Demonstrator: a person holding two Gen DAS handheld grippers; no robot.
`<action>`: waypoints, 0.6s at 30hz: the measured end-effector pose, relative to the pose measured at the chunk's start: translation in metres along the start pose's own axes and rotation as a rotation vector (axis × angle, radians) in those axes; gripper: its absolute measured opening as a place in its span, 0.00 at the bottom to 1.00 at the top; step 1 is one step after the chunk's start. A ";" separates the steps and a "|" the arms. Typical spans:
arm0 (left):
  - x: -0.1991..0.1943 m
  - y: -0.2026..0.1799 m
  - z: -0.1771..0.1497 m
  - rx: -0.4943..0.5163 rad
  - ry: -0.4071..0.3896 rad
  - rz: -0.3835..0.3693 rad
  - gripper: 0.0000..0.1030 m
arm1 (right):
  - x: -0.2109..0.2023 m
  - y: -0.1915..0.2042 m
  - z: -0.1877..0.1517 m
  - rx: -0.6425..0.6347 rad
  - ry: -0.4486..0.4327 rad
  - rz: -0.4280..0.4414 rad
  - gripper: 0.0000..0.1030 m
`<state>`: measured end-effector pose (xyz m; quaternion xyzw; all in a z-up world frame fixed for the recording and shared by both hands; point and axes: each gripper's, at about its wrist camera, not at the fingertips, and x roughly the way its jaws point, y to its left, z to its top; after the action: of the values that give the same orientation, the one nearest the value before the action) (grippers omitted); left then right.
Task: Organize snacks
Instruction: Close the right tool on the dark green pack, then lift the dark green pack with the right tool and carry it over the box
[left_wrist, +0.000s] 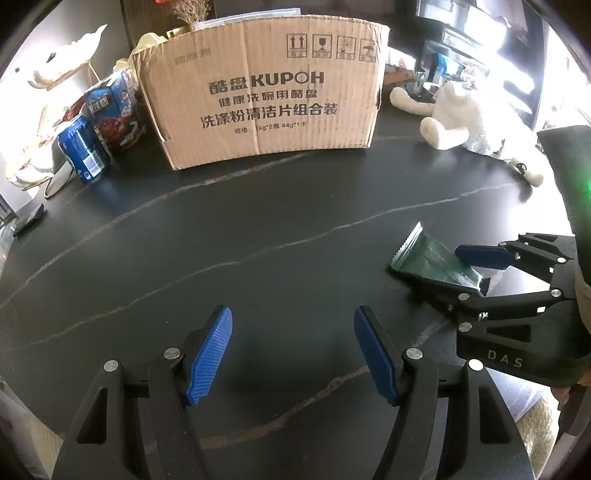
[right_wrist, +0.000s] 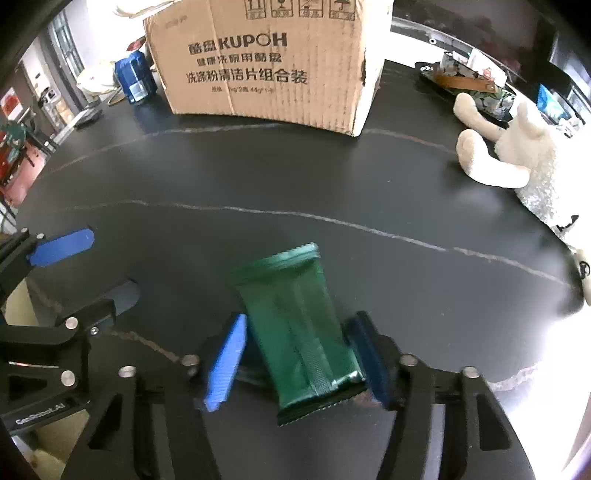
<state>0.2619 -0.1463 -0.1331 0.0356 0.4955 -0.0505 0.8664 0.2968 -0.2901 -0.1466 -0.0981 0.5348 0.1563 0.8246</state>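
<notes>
— The right claw (right_wrist: 295, 360) has its jaws either side of that green snack packet (right_wrist: 295, 325); the pads look to be touching it, though I can't swear it's gripped. The left claw (left_wrist: 291, 354) hangs wide and empty.

— So little's done?

— The packet's on the bench (left_wrist: 258, 229), well short of the cardboard box (left_wrist: 262, 92). More snacks (left_wrist: 110, 110) wait beside the box.

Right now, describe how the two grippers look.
Both match: black skeletal linkage frames with triangular cutouts and silver pivot bolts, each with two flat, ribbed blue pads. The left gripper carries white "GenRobot.AI" lettering; the right gripper is marked "DAS" in grey. No cables visible.
</notes>
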 end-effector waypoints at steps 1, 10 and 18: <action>0.000 0.000 0.000 0.000 0.001 0.001 0.66 | 0.000 0.000 0.000 0.005 -0.003 0.004 0.52; -0.008 0.005 0.000 -0.005 -0.023 0.003 0.66 | -0.007 0.005 -0.008 0.051 -0.042 0.007 0.49; -0.023 0.015 0.002 -0.018 -0.058 -0.006 0.66 | -0.031 0.015 -0.011 0.110 -0.120 0.010 0.50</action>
<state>0.2534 -0.1308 -0.1118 0.0249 0.4709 -0.0495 0.8805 0.2703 -0.2846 -0.1222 -0.0407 0.4927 0.1365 0.8585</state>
